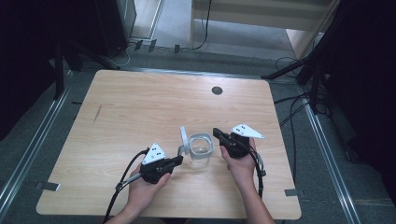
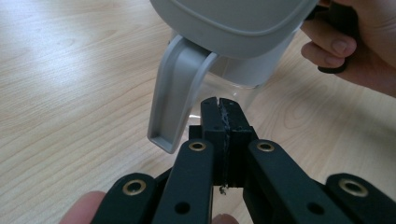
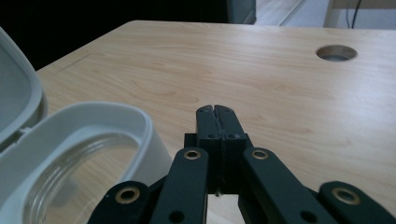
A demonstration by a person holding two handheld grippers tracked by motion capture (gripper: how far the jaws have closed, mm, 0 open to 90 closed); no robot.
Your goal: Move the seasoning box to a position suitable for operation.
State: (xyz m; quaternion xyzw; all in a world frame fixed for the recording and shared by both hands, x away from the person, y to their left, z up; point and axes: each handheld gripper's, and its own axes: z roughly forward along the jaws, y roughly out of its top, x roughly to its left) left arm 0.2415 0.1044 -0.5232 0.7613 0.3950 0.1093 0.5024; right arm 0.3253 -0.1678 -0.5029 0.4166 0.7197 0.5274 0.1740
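A clear glass jar [image 1: 200,156] with a grey rim [image 3: 100,120] stands on the wooden table [image 1: 140,107], near its front middle. Its grey lid [image 1: 184,139] is flipped open and stands up at the jar's left side. A grey clasp [image 2: 175,93] hangs down beside the glass. My left gripper [image 1: 179,159] is shut with nothing in it, its tip [image 2: 219,100] just beside that clasp and close to the glass wall. My right gripper [image 1: 216,132] is shut and empty too, level with the rim at the jar's right side [image 3: 215,109].
A round cable hole [image 1: 216,90] sits in the table's far middle [image 3: 336,52]. The person's right hand [image 2: 345,46] is close behind the jar. Black stands and cables [image 1: 299,70] line the floor around the table. Bare wood stretches to the left and far side.
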